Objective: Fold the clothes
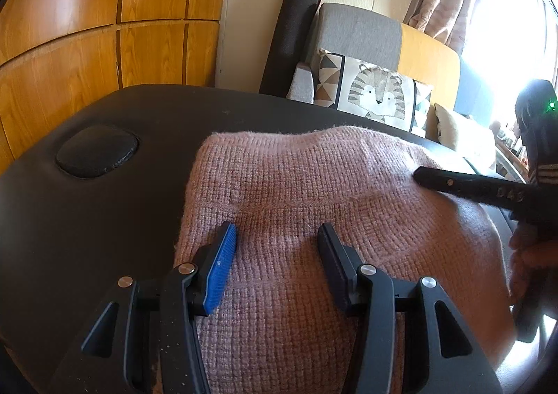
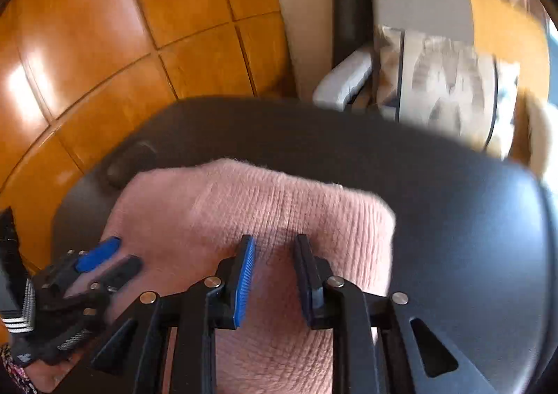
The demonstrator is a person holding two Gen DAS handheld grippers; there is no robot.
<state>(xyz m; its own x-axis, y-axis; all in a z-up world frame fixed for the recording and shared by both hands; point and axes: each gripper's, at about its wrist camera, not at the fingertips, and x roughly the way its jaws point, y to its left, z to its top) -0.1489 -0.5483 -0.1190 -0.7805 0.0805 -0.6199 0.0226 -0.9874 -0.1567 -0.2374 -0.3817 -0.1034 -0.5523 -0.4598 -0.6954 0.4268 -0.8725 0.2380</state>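
Observation:
A pink knitted sweater (image 1: pixel 314 219) lies folded on a black padded table (image 1: pixel 87 219). My left gripper (image 1: pixel 277 235) is open above its near part, with the blue pad on the left and the fingertips low over the knit. Nothing is pinched between them. The right gripper's black finger (image 1: pixel 453 184) reaches in from the right, its tip on the sweater's far right side. The right wrist view is blurred. There my right gripper (image 2: pixel 274 244) shows a narrow gap over the sweater (image 2: pixel 261 205), pads not pressing on cloth. The left gripper (image 2: pixel 115 256) shows at the lower left.
A round black plug (image 1: pixel 96 151) sits in the table top at the left. Wooden cabinet doors (image 1: pixel 104 28) stand behind. A grey and yellow sofa with a tiger cushion (image 1: pixel 376 90) and a rolled black mat (image 1: pixel 293 35) are beyond the far edge. A hand (image 1: pixel 530 265) holds the right gripper.

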